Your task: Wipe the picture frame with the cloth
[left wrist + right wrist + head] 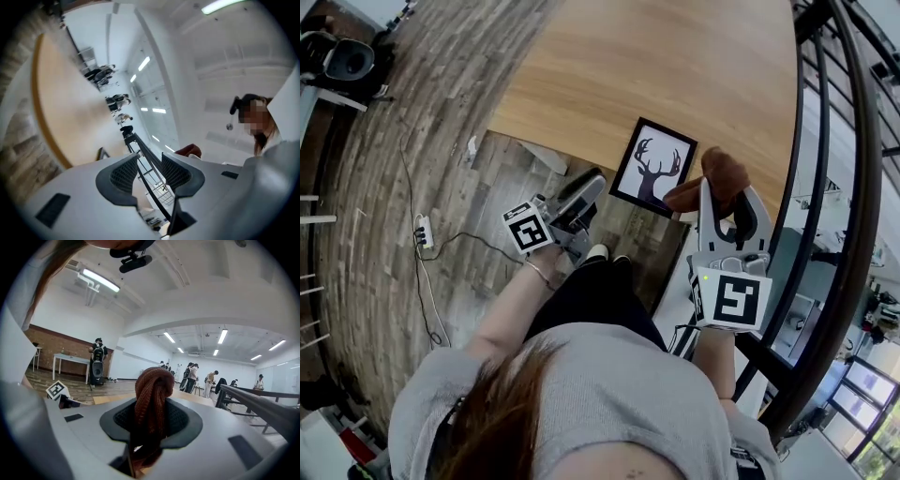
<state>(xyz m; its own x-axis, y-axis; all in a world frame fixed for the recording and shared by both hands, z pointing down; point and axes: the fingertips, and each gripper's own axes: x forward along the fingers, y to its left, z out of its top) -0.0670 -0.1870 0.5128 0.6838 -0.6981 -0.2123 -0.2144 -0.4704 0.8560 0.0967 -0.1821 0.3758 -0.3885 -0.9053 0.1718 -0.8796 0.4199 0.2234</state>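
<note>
A person at a round wooden bench point(675, 66) prepares to clean a picture frame point(653, 169) bearing a black deer silhouette. From the head view, the frame sits at the bench's near edge, though whether it lies flat or is propped cannot be told. The right gripper point(727, 192) is just right of the frame with a brown cloth point(722, 169) bunched in it, and the cloth's lower fold reaches the frame's right border. Contact there cannot be confirmed. The left gripper point(592, 187) hangs left of the frame and off the bench, over the wooden floor point(441, 94), touching nothing. In the left gripper view, its jaws stand spread with nothing between them. Only a distant dark railing point(145, 164) shows through the gap, and a corner of the cloth peeks in beyond the frame's side of the bench. In the right gripper view, the jaws are pinching the cloth, which stands up in a knotted wad above the pads and trails below them, with the frame out of sight. By the look of it, the cloth is secured and brought up to the frame, but the wad is not laid on the pane. The wiping itself, across the picture and its border, appears to be left to do. The pictures do not show whether any part is already clean.
</note>
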